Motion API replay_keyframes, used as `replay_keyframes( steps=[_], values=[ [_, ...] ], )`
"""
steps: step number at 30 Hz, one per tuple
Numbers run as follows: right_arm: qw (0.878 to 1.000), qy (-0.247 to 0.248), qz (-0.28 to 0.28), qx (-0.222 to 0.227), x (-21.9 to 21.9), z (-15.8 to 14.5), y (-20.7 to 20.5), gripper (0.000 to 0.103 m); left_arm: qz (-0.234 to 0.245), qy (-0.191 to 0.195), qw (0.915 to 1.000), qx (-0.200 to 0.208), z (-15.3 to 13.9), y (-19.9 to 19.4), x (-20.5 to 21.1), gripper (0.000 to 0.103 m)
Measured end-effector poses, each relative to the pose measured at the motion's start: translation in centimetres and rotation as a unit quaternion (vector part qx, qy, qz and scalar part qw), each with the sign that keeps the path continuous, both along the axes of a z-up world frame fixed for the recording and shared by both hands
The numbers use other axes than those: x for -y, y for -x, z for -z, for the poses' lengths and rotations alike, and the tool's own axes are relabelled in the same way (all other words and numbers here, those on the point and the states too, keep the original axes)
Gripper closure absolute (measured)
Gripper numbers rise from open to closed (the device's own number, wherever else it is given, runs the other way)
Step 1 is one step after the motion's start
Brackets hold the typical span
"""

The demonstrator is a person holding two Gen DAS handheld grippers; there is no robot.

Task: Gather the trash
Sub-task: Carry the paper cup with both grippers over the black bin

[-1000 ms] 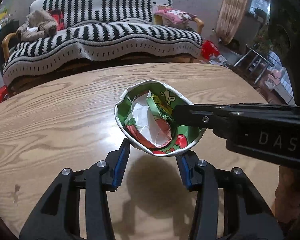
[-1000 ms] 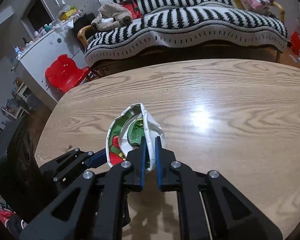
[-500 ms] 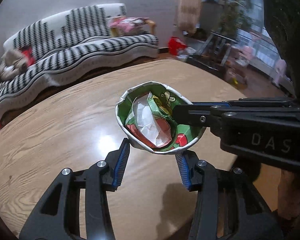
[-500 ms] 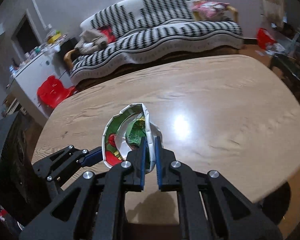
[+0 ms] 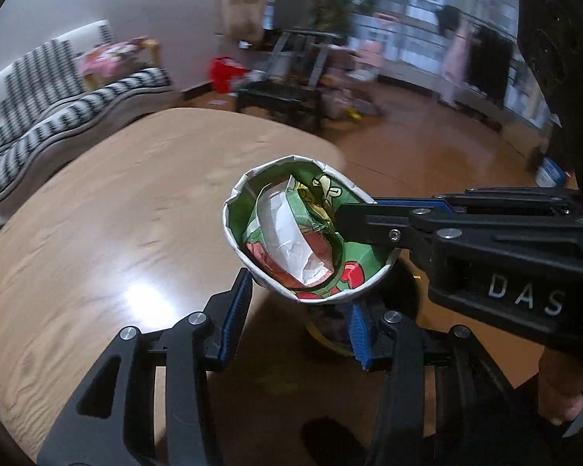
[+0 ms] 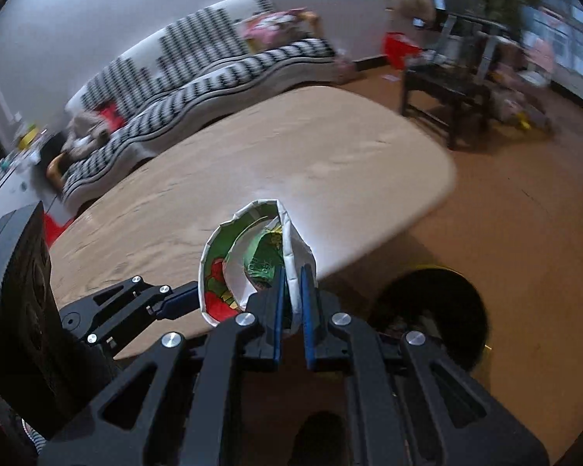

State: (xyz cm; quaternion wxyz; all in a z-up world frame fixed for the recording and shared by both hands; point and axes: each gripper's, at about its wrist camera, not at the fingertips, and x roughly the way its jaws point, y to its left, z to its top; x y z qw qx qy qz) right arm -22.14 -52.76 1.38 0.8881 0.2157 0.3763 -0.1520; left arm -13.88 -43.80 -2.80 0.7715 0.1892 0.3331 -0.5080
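Far left, blurred: a striped sofa, well beyond the bench.

Next, in the left wrist view, the left gripper: jaws wide, one blue pad to each side of the paper cup and just below it, gripping nothing. Touching the cup or not: cannot tell.

Centre: the paper cup itself, off the bench and in the air, past the bench's near edge. Rim squashed out of round, green-and-red print inside, a crumpled wrapper tucked in it.

Right of that, the right gripper, reaching in sideways with jaws narrow, pinching the cup's wall at the rim. Seen from the right wrist view, the same pinch: one pad inside the wall, one outside, cup tilted on edge.

Lower right, on the floor beside the bench: a dark round bin with a yellow rim, partly under the cup in the left view.

Step in hand, as a judgement: carrying the collected trash from bench to bin.

Next move calls for bringing the cup squarely over the bin's mouth, then parting the right jaws. Worth keeping the cup's opening from tipping early, or the wrapper may spill onto the floor.
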Motion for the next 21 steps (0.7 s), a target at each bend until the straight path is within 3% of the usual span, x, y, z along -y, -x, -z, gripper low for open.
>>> replay_keyframes(
  steps=[10, 21],
  values=[
    [0.996, -0.022, 0.075, -0.031, 7.4, 3.7, 6.1, 0.094, 0.063, -0.017, 0.9974, -0.03, 3.5, 4.5, 8.3, 0.058],
    [0.992, -0.045, 0.102, -0.057, 9.7, 5.9, 6.0, 0.096, 0.086, -0.041, 0.9944, -0.046, 6.0, 4.5, 11.1, 0.058]
  ],
)
